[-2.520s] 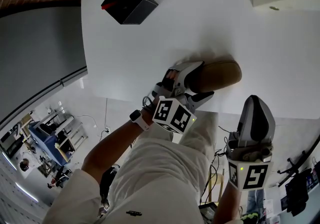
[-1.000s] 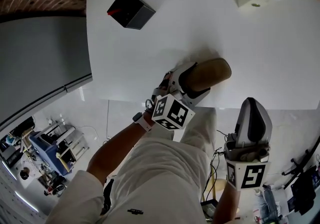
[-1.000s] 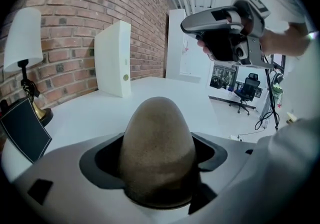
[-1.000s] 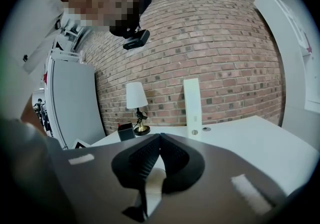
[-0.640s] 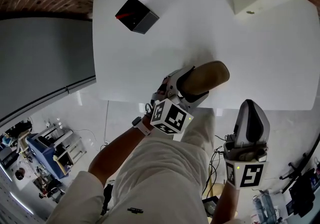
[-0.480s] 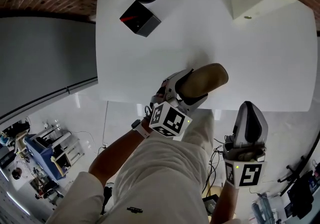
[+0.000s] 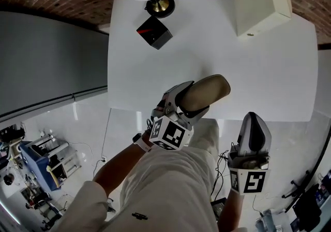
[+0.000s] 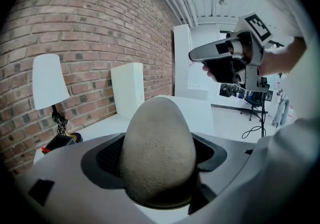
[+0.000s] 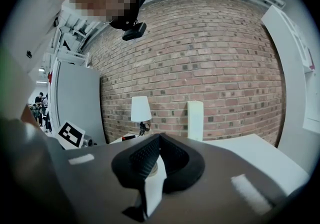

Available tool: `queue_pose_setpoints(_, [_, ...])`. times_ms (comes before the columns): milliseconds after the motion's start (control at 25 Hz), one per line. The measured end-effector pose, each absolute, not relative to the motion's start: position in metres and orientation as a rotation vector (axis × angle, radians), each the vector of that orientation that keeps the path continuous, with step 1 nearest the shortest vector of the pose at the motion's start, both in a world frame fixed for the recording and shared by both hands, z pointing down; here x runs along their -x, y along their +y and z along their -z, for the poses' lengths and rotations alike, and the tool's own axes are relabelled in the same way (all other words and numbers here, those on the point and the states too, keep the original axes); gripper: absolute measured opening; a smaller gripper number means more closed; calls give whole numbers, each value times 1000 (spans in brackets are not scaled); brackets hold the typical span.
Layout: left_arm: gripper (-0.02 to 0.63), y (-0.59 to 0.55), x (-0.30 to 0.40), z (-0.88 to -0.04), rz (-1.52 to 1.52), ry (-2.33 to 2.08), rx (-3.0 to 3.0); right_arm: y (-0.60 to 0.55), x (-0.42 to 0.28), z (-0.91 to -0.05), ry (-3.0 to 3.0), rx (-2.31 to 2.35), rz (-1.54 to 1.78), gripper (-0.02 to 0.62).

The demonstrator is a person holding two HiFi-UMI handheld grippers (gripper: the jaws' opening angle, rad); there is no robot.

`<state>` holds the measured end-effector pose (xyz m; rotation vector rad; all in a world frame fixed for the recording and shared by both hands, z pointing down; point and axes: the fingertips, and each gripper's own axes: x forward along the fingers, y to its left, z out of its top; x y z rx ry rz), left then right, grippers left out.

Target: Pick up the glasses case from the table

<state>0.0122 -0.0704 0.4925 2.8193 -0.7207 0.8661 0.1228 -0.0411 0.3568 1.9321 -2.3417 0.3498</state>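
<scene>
Glasses case [image 7: 207, 92] hangs over white table [image 7: 258, 70] by brick wall [image 9: 200, 53].

No word, number or brand name can be read anywhere. The only signs are black-and-white square code markers, on the left cube [image 7: 168, 134] of the left gripper [image 7: 199, 96] and the right cube [image 7: 247, 182] of the right gripper [image 7: 254, 118]. A red patch on the black box [image 7: 153, 32] is too small to read.

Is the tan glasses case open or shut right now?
Shut. The tan, oval, textured glasses case shows as one smooth, unbroken rounded shell clamped in the left gripper, with no lid lifted and nothing inside showing.
</scene>
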Motion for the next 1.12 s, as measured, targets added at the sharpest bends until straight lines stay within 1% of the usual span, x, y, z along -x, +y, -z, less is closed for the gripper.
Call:
queue_pose_setpoints(720, [380,-76,17,-404,-802,-875,-2876,-31,-110,-294,-2372,-1989,-201,10])
queue_pose_setpoints(1120, [380,-75,27,-359,-740,-923,-2861,-14,-114,-278,-2373,-1968,-111,10])
